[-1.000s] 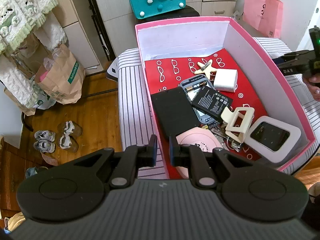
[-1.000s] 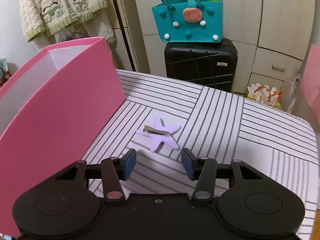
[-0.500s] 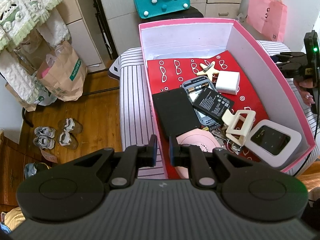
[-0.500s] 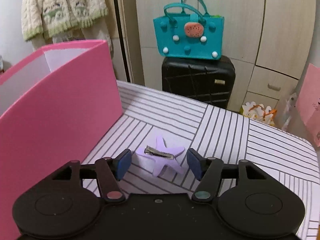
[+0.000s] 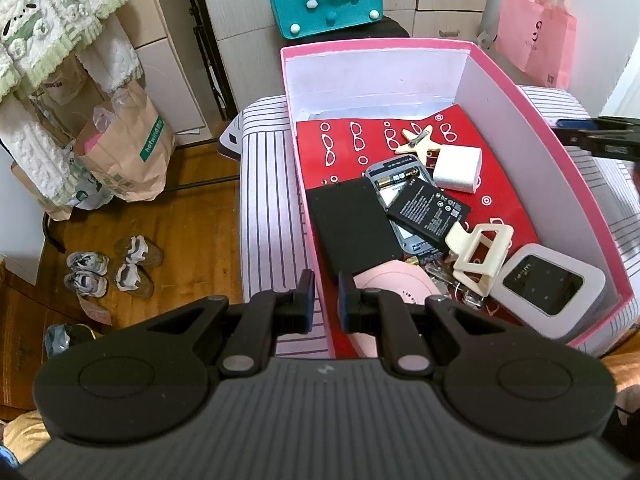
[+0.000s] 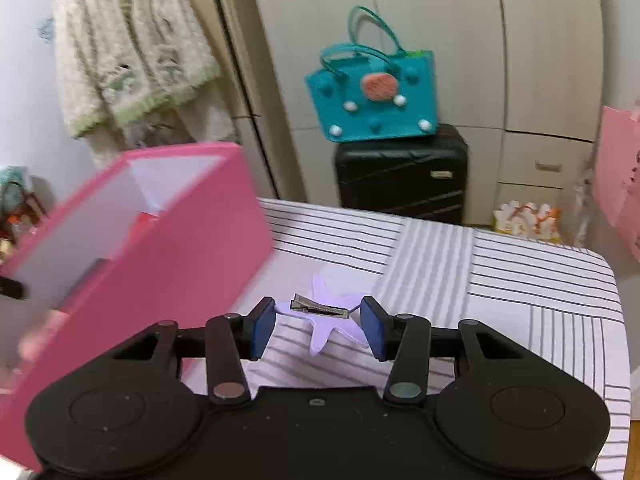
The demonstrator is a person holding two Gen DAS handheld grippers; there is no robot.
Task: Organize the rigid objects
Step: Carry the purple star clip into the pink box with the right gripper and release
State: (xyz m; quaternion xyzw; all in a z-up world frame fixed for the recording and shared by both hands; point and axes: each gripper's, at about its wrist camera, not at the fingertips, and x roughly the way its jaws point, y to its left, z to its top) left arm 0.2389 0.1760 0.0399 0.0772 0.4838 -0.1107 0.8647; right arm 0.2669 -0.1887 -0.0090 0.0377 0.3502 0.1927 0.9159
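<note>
A purple star hair clip point(image 6: 326, 320) with a metal clasp sits between the blue pads of my right gripper point(image 6: 318, 326), above the striped table point(image 6: 500, 280). The pads touch its arm tips. The pink box point(image 5: 568, 160) stands on the table and holds a cream star clip point(image 5: 418, 142), a white charger point(image 5: 458, 168), a black battery point(image 5: 428, 210), a black case point(image 5: 352, 226), a cream claw clip point(image 5: 478, 252) and a white device point(image 5: 548, 288). My left gripper point(image 5: 324, 300) is nearly shut and empty, at the box's near left wall.
The box's pink outer wall point(image 6: 168, 280) is just left of my right gripper. A black suitcase point(image 6: 400, 176) with a teal bag point(image 6: 372, 96) stands behind the table. A pink bag point(image 5: 536, 36), paper bags point(image 5: 128, 148) and shoes point(image 5: 112, 268) are around the floor.
My right gripper has moved forward and narrowed onto the purple star clip, and the view has risen and tilted. The left gripper has drifted slightly and stays nearly shut.
</note>
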